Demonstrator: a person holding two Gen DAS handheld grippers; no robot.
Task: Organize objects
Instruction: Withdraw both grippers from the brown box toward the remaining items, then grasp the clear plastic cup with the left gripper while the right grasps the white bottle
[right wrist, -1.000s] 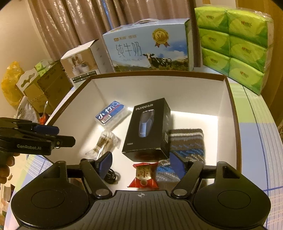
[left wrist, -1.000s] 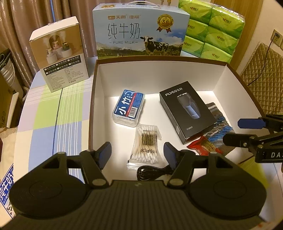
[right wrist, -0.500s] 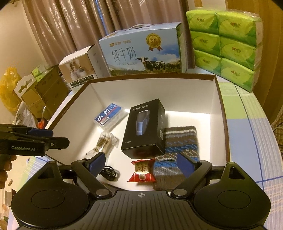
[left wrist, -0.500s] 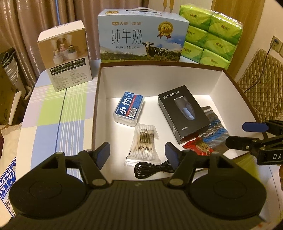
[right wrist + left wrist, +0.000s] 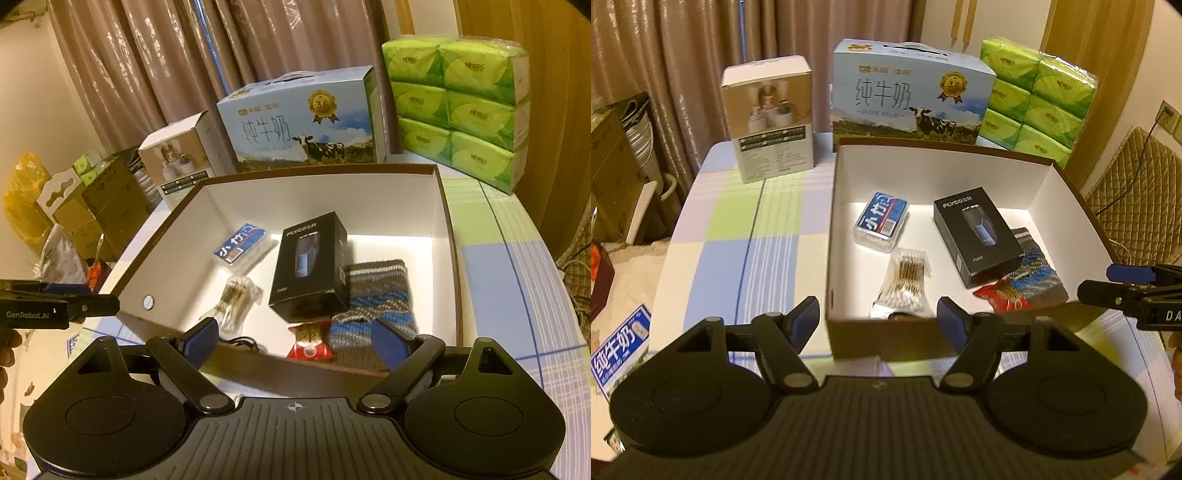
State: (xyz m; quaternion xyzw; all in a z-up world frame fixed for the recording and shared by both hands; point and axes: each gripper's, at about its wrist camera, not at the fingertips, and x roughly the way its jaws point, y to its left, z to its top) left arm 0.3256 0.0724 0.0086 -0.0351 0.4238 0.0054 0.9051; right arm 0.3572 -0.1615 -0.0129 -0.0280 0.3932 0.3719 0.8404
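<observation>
A white box with a brown rim [image 5: 942,173] [image 5: 314,199] stands open on the table. It holds a blue pack [image 5: 882,221] [image 5: 240,248], a black shaver box [image 5: 979,240] [image 5: 310,266], a bag of cotton swabs [image 5: 905,284] [image 5: 232,299], a striped knitted piece [image 5: 1034,277] [image 5: 376,299], a red sweet wrapper [image 5: 1001,295] [image 5: 308,339] and a black cable [image 5: 240,341]. My left gripper [image 5: 877,314] [image 5: 92,297] hovers open over the box's near left corner. My right gripper [image 5: 295,334] [image 5: 1108,284] hangs wide open above the near wall. Neither holds anything.
Behind the box stand a blue milk carton [image 5: 908,99], a white product box [image 5: 768,118] and stacked green tissue packs [image 5: 1038,96]. A checked cloth [image 5: 738,236] covers the table. Cardboard boxes [image 5: 92,206] sit off the left edge, a quilted chair [image 5: 1137,206] to the right.
Both grippers have drawn back and risen from inside the box, so its near wall now shows in front of the fingers. The right jaws have spread wider.
</observation>
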